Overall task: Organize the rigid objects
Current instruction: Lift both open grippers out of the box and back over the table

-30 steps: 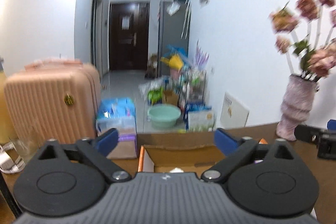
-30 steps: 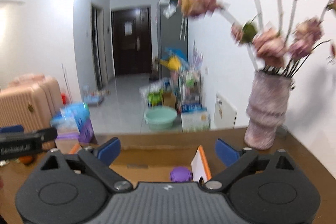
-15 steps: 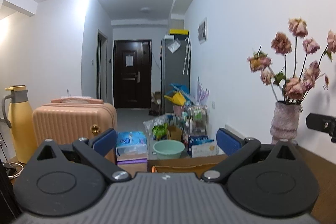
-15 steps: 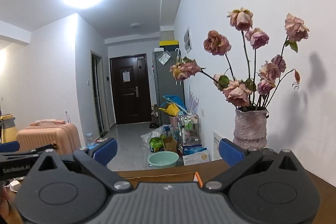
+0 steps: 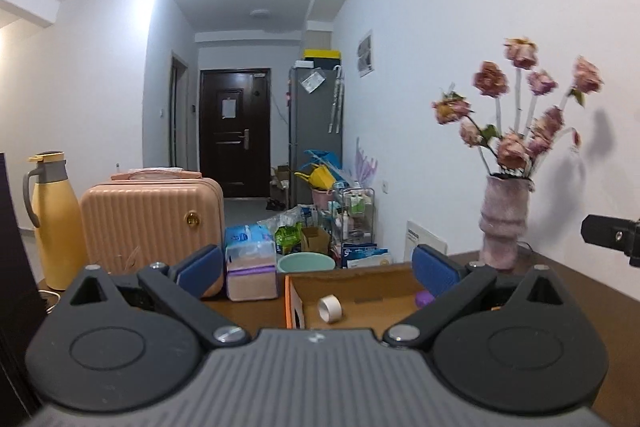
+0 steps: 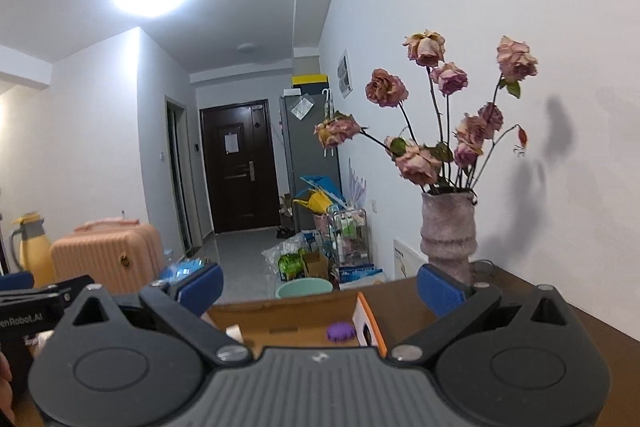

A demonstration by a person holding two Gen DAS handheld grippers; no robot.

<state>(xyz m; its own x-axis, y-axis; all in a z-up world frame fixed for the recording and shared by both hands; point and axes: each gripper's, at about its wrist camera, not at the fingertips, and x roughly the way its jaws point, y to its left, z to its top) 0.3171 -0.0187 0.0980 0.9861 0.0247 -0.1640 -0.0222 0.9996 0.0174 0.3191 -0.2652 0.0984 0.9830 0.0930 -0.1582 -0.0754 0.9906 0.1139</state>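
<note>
Both cameras have dipped back toward the cardboard box (image 5: 352, 279) at 12 o'clock, the wide-open, empty left gripper (image 5: 316, 269) and right gripper (image 6: 318, 285) framing what looks like a tape roll (image 5: 330, 308) and purple cap (image 6: 341, 331) inside, so sorting seems underway.

A brown cardboard box (image 5: 352, 277) sits open on the desk (image 5: 560, 287), with a white tape roll (image 5: 330, 308) and a round purple lid (image 6: 341, 331) lying inside it, apart.
</note>
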